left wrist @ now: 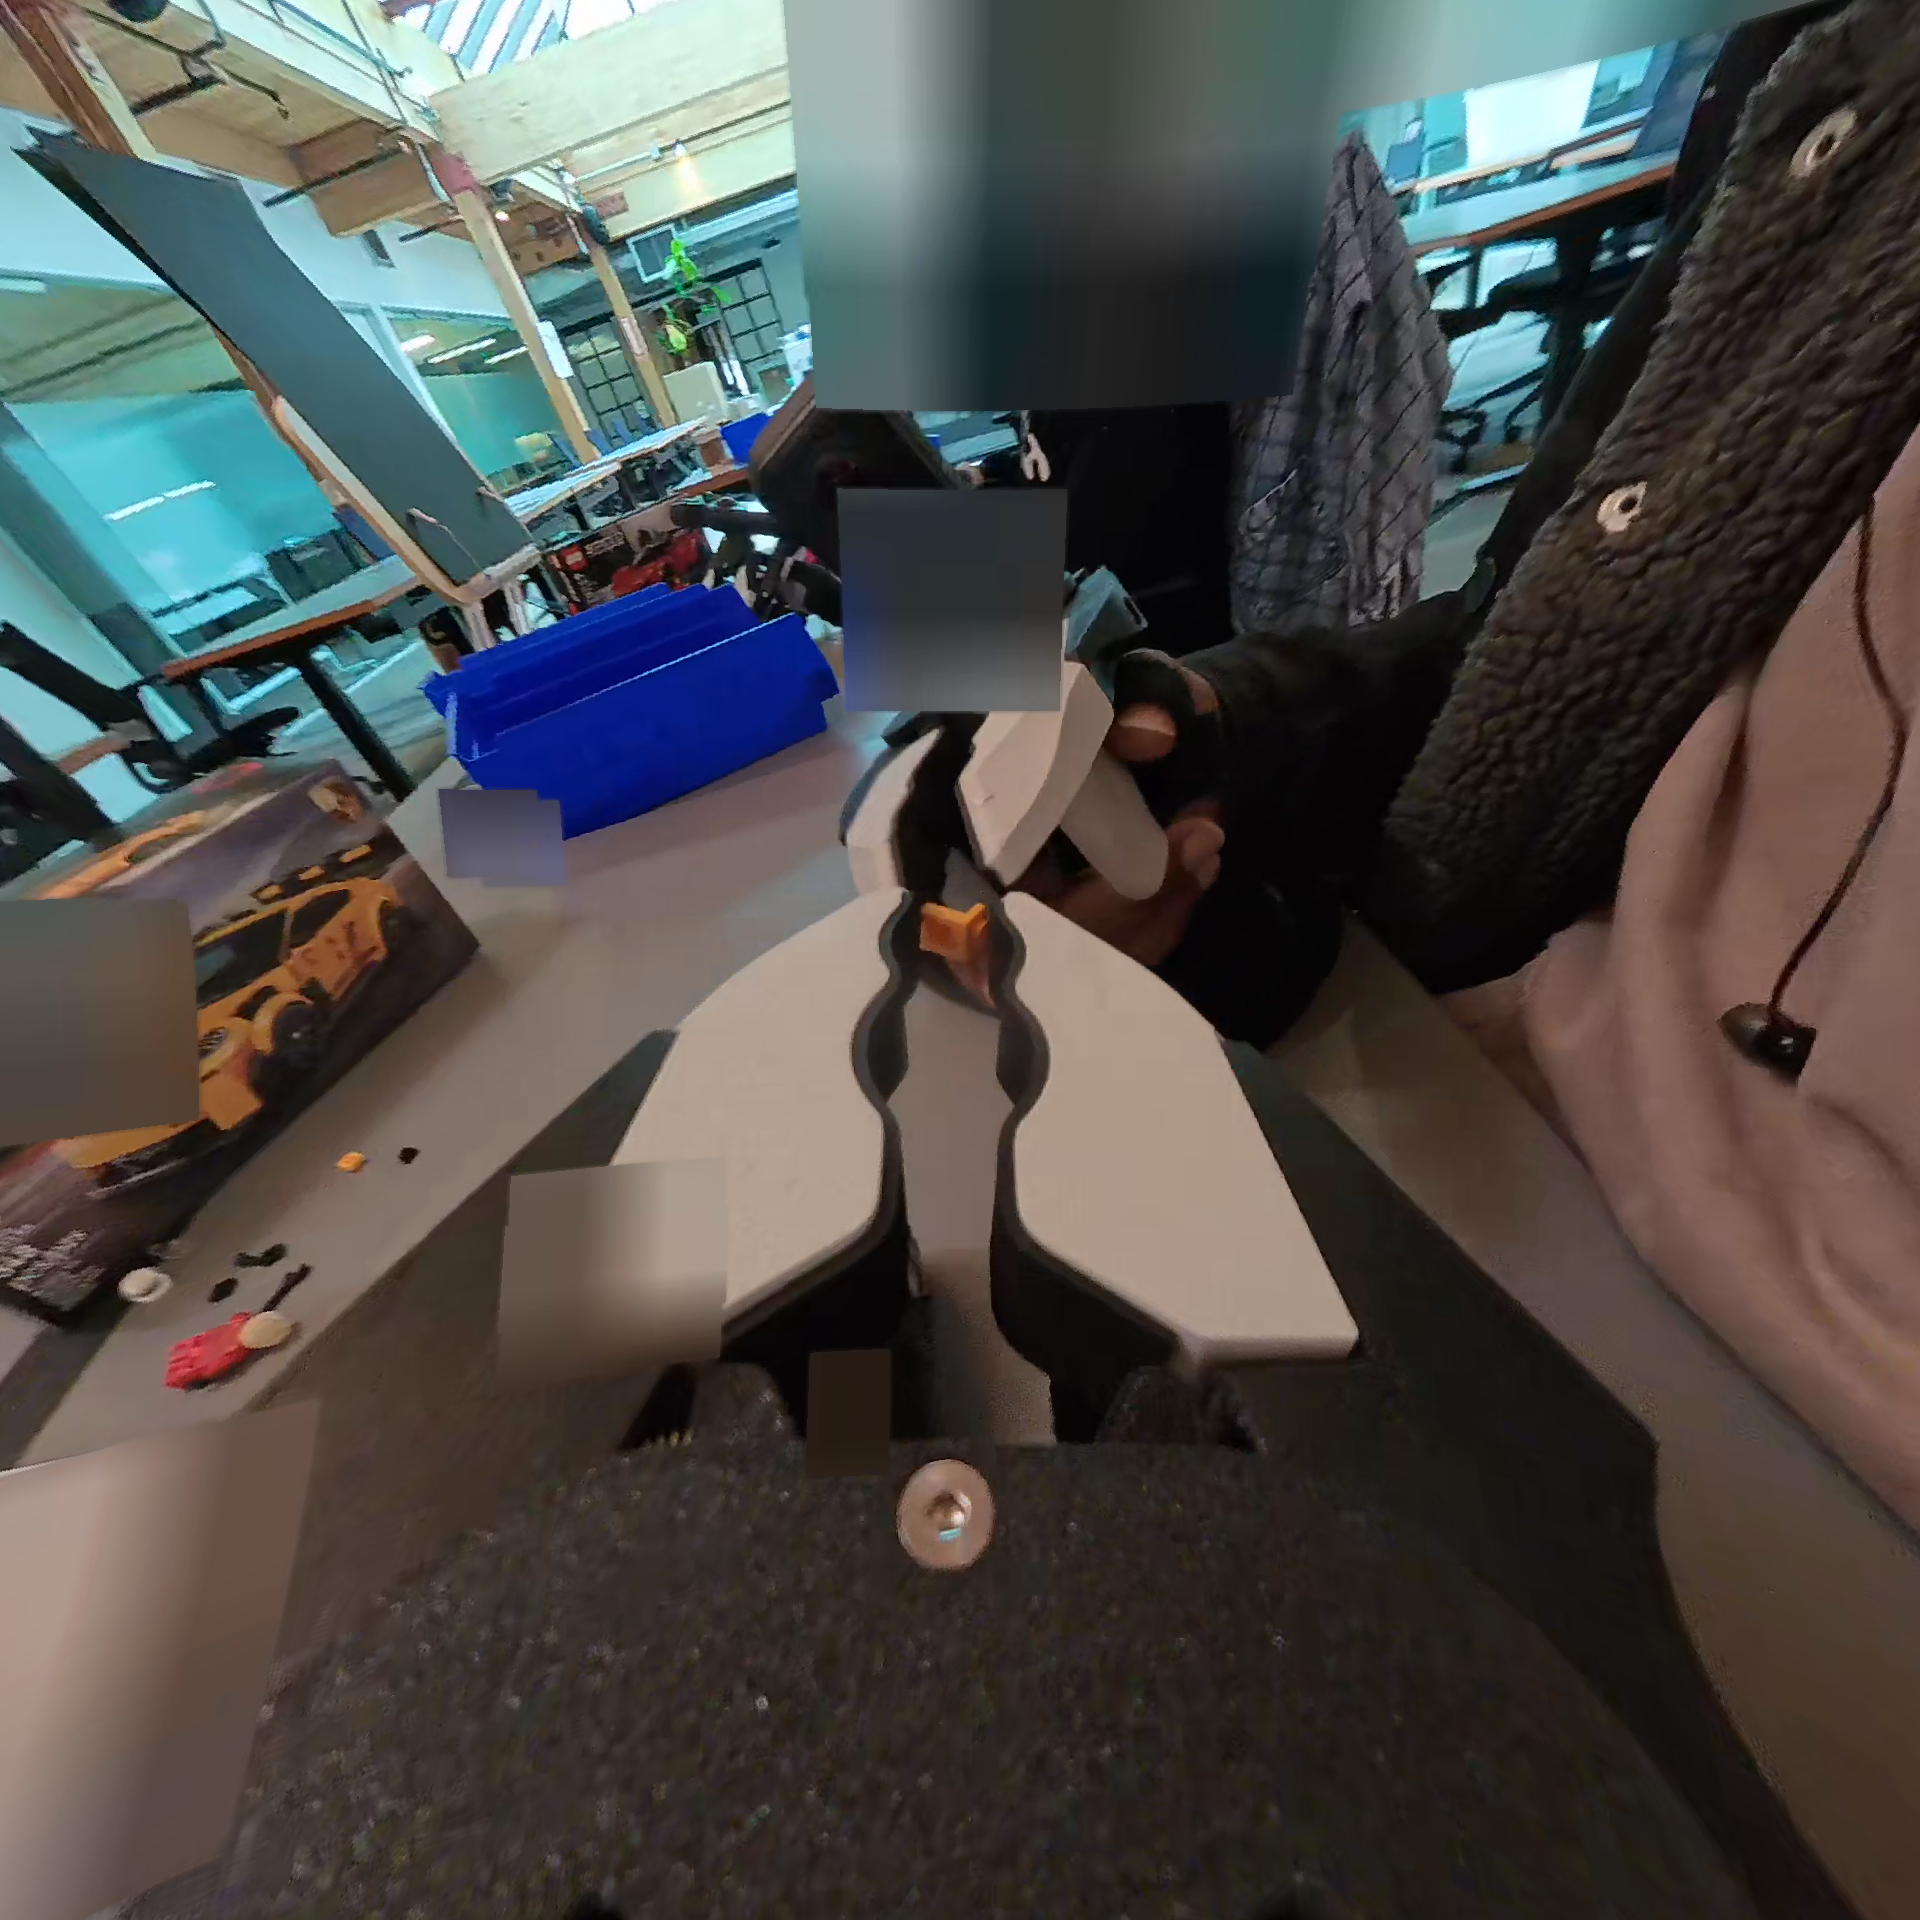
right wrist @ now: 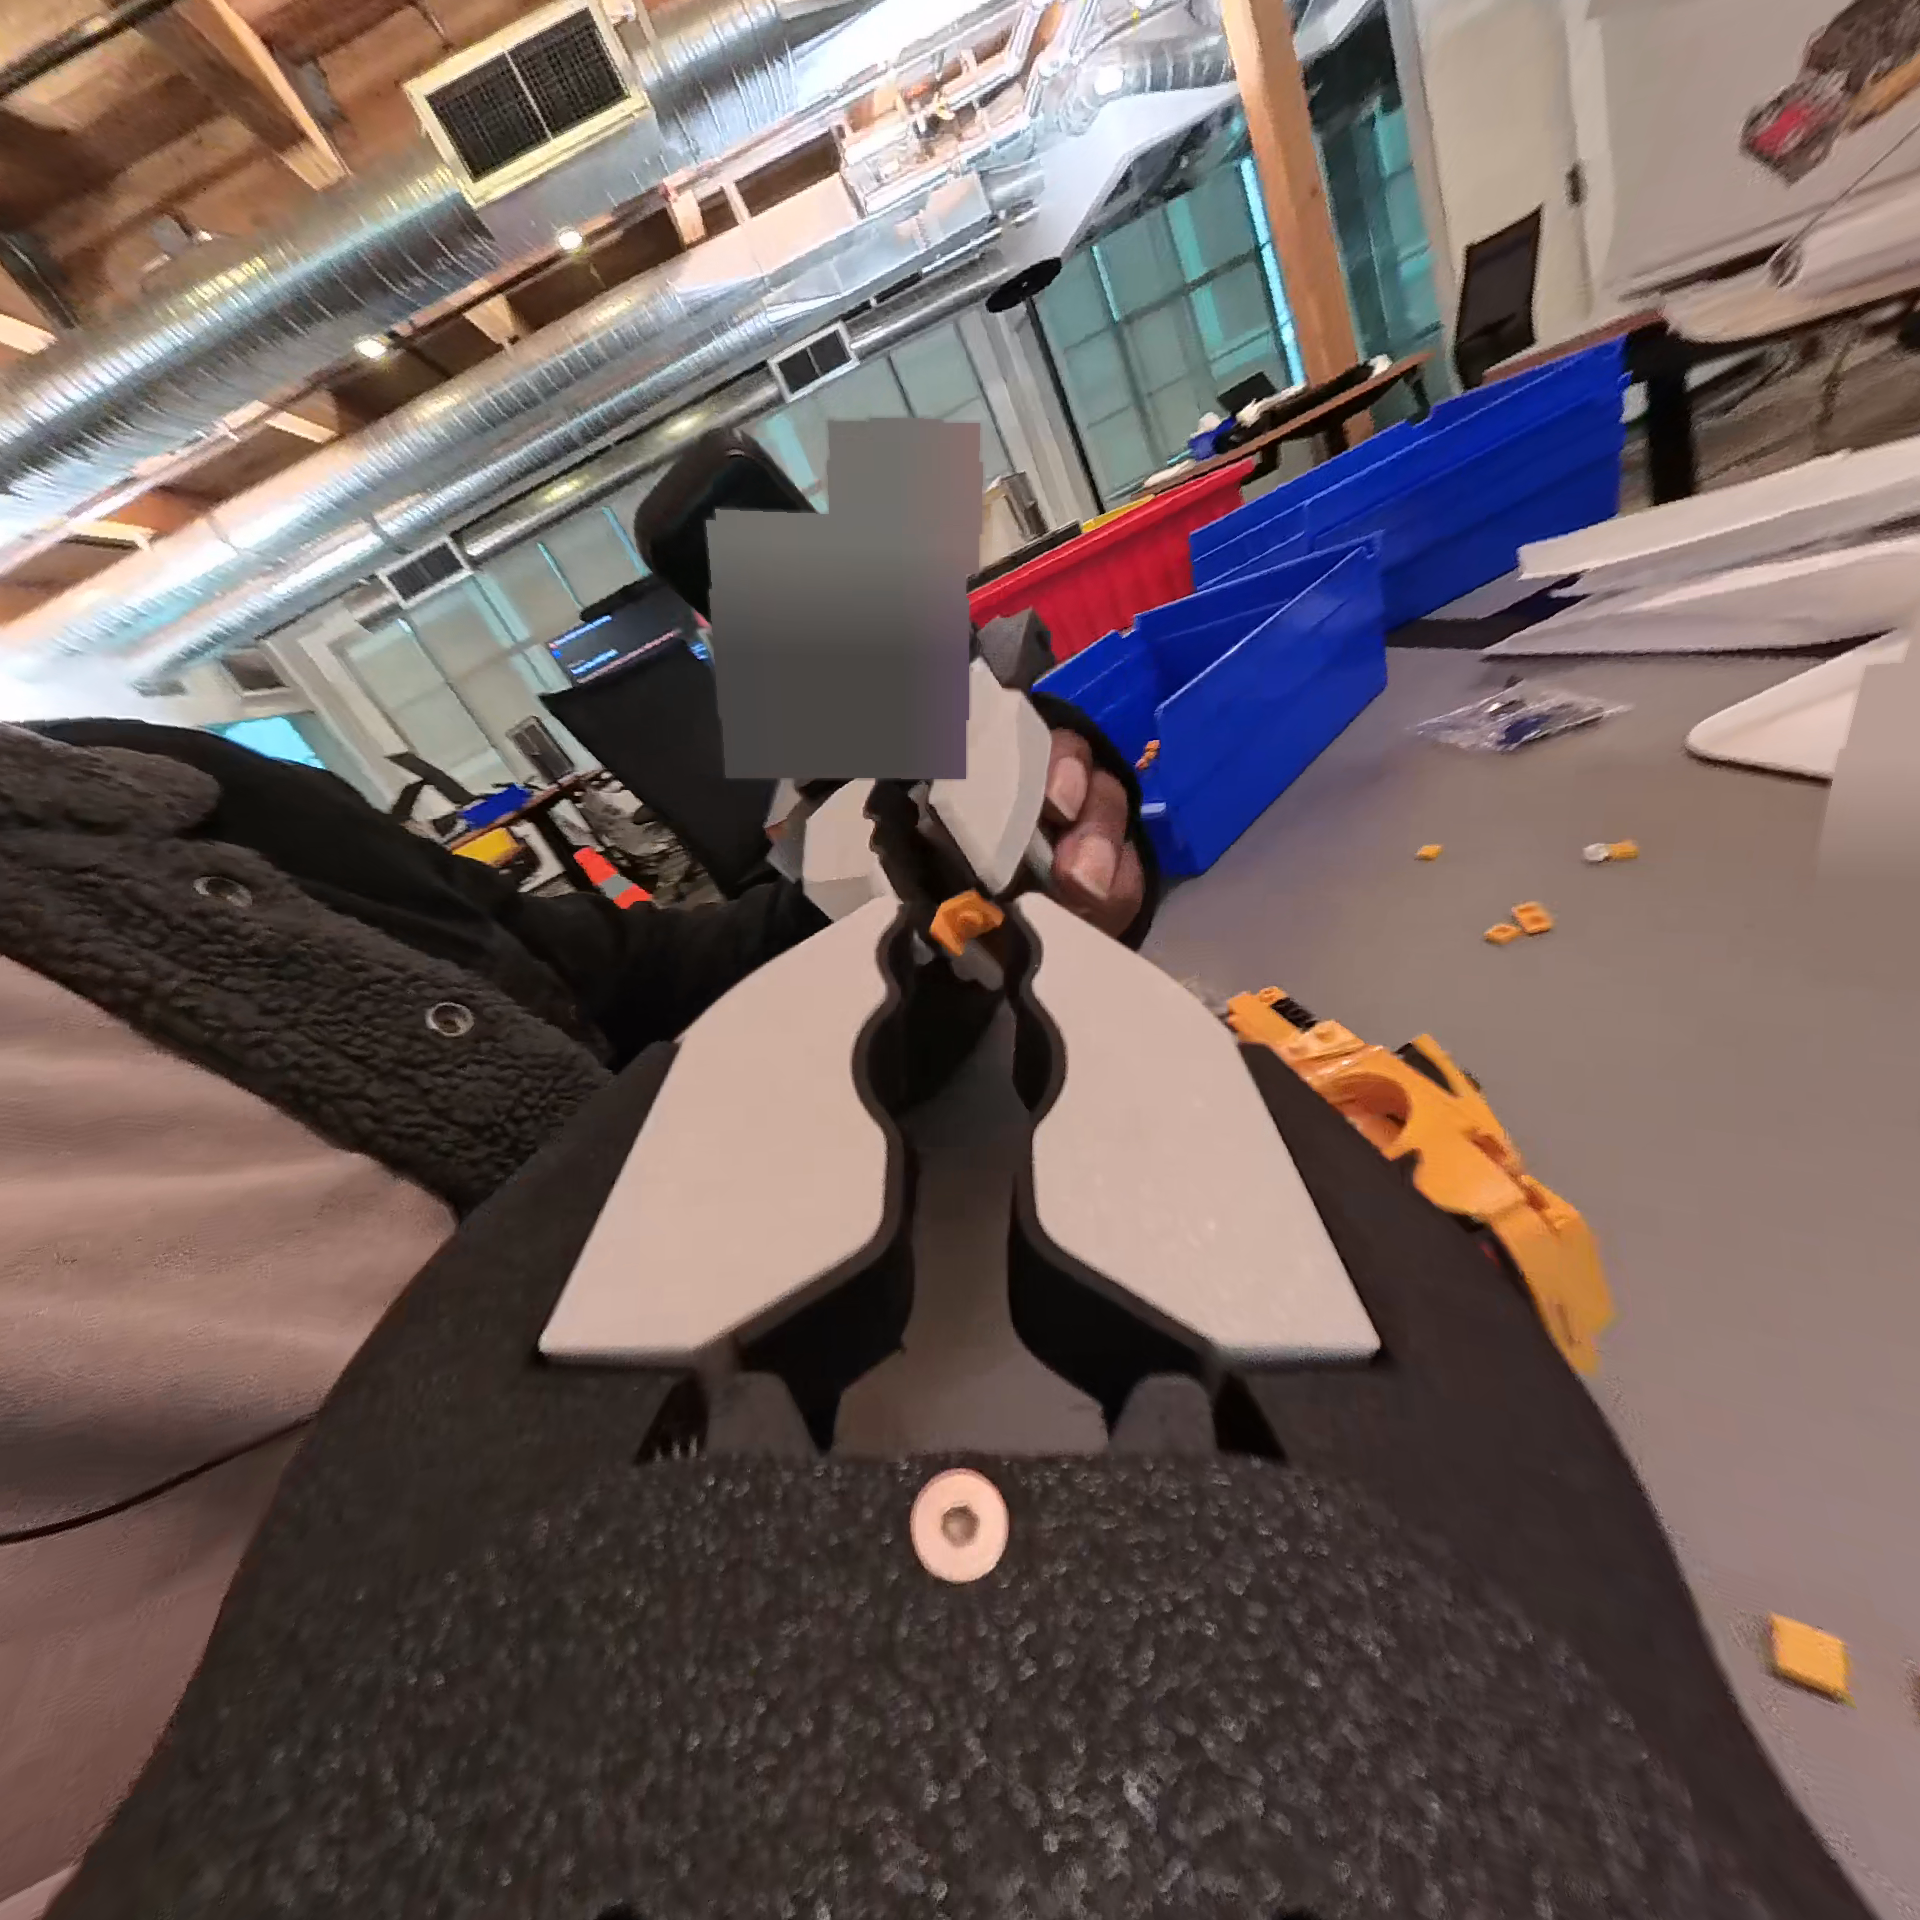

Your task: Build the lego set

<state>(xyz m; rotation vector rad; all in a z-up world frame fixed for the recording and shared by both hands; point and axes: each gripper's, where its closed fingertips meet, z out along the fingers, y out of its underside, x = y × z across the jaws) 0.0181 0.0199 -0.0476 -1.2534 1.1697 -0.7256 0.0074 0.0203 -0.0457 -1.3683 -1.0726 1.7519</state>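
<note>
My two grippers meet tip to tip above the grey table (right wrist: 1621, 1039). In the left wrist view, my left gripper (left wrist: 953, 923) is shut on a small orange brick (left wrist: 948, 928) at its very fingertips. The right gripper (left wrist: 940, 862) faces it from beyond, held by a gloved hand (left wrist: 1164, 727). In the right wrist view the same orange brick (right wrist: 964, 920) lies between the tips of my right gripper (right wrist: 956, 927), with a whitish part under it. A gap shows beside the brick at one pad, so the right gripper is open. The left gripper (right wrist: 914, 862) shows just behind the brick.
A box with a yellow car picture (left wrist: 281, 966), blue bins (left wrist: 644, 717) and loose small pieces (left wrist: 249, 1299) lie to the left. An orange brick-built car part (right wrist: 1434, 1143), scattered orange pieces (right wrist: 1522, 923), blue bins (right wrist: 1299, 707) and a red bin (right wrist: 1101, 582) lie to the right. A person's fleece jacket (left wrist: 1662, 520) is close. The tips of both grippers are at nearly the same place.
</note>
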